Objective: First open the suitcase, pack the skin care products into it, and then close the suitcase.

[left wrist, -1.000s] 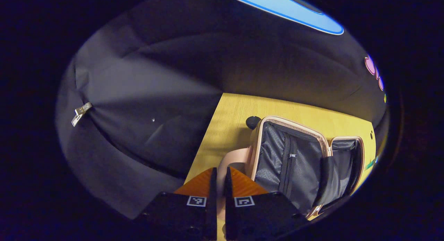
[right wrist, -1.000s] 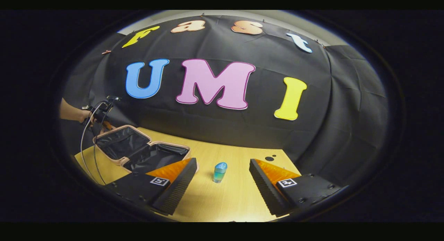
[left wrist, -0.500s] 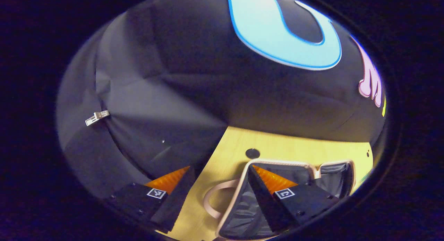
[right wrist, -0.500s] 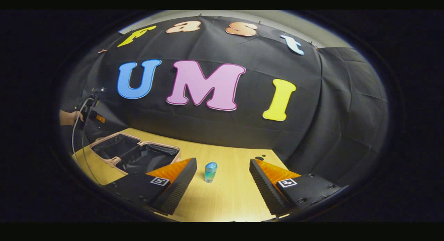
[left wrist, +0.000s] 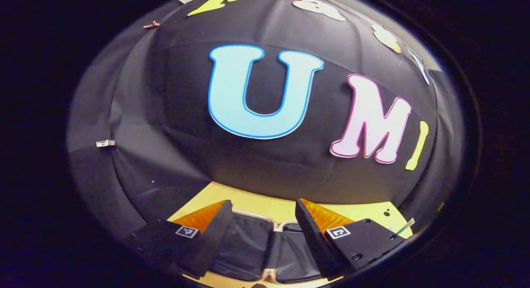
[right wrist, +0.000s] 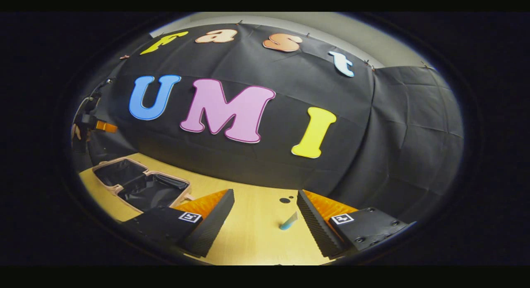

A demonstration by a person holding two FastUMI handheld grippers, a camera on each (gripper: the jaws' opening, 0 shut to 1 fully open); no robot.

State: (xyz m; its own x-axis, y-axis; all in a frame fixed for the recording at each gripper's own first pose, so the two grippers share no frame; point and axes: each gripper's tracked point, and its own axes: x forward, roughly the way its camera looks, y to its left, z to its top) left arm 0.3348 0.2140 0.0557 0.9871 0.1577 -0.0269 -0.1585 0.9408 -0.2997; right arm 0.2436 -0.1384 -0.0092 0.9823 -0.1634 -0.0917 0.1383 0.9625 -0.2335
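Note:
The pink suitcase (right wrist: 140, 184) lies open and flat on the yellow table, both dark-lined halves facing up, at the left of the right gripper view. My left gripper (left wrist: 263, 202) hovers open above it, and the suitcase lining (left wrist: 248, 246) shows between its fingers. That left gripper (right wrist: 89, 124) hangs high over the case in a person's hand (right wrist: 75, 132). My right gripper (right wrist: 265, 192) is open over bare table. A pale blue tube (right wrist: 288, 221) lies just inside its right finger (right wrist: 319, 226), not touching it. The tube (left wrist: 403, 226) also lies at the table's far right.
The black cloth wall runs close behind the table's back edge. Small dark holes (right wrist: 285, 200) mark the tabletop near the tube. Bare table (right wrist: 252, 238) stretches between the suitcase and the tube.
My left gripper was shut on the suitcase's pink edge, then opened, rose and tipped upward. The lid dropped flat. The right gripper view swung right, and the tube came into sight.

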